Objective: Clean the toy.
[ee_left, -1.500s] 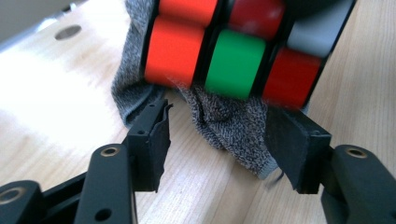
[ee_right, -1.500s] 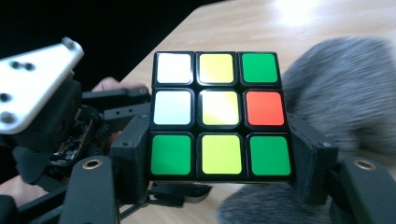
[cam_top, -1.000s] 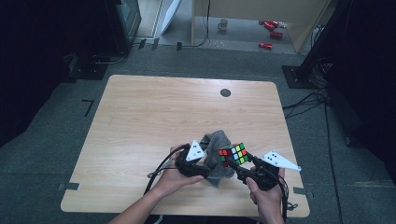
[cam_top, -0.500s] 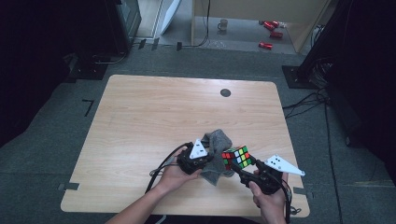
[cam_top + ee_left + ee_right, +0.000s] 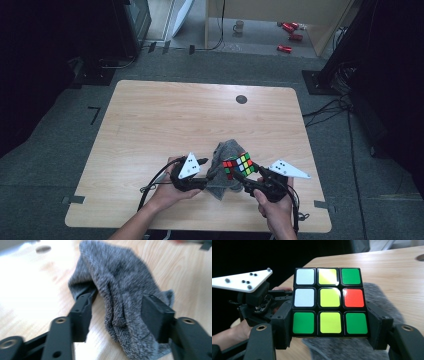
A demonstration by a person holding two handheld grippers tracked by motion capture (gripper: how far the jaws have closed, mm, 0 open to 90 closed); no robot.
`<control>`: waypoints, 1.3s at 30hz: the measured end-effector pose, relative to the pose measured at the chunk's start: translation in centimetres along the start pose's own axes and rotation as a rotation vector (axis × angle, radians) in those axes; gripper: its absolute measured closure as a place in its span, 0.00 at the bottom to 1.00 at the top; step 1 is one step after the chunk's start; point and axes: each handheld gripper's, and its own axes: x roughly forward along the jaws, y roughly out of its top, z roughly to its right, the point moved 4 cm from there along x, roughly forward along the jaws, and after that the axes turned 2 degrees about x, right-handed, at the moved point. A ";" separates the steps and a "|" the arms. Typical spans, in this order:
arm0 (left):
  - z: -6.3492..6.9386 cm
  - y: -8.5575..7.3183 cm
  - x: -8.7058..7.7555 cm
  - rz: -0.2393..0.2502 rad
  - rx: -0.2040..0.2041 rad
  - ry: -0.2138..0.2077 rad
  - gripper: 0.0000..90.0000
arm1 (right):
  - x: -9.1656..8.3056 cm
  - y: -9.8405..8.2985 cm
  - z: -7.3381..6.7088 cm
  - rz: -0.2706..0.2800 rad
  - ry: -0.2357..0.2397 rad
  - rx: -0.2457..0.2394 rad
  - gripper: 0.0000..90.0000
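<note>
A grey cloth lies crumpled on the wooden table near its front edge. My left gripper points at it from the left. In the left gripper view the cloth lies between the jaws of that gripper. They have just been opening and now stand apart around a loose fold. My right gripper is shut on a Rubik's cube held just above the cloth's right side. In the right gripper view the cube shows a mostly green and yellow face, with the left gripper beyond.
A round black grommet sits in the table's far side. Cables trail from both grippers over the front edge. On the floor beyond the table stand a mug and red cans, with dark equipment stands at both sides.
My left gripper has drawn back to the left, away from the cube. The cube in my right gripper shifted slightly right, then back left. The cloth stays put.
</note>
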 end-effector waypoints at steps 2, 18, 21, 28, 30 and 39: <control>0.2 0.0 -0.4 0.023 0.008 0.000 0.41 | 0.6 0.0 -0.5 -0.005 0.025 0.011 0.39; 1.7 0.4 -1.4 0.125 0.123 0.044 0.24 | 3.8 -1.0 -3.1 -0.062 0.116 0.082 0.39; 2.1 0.5 -1.2 0.136 0.147 0.058 0.26 | 4.0 -1.4 -3.2 -0.076 0.122 0.101 0.39; 3.0 0.9 -1.3 0.174 0.229 0.094 0.36 | 4.2 -1.8 -2.7 -0.099 0.147 0.202 0.39; 3.0 1.0 -1.4 0.181 0.230 0.082 0.37 | 4.1 -1.7 -2.4 -0.096 0.172 0.238 0.39; 2.7 0.8 -1.5 0.164 0.210 0.031 0.38 | 4.4 -1.8 -1.7 -0.116 0.238 0.281 0.37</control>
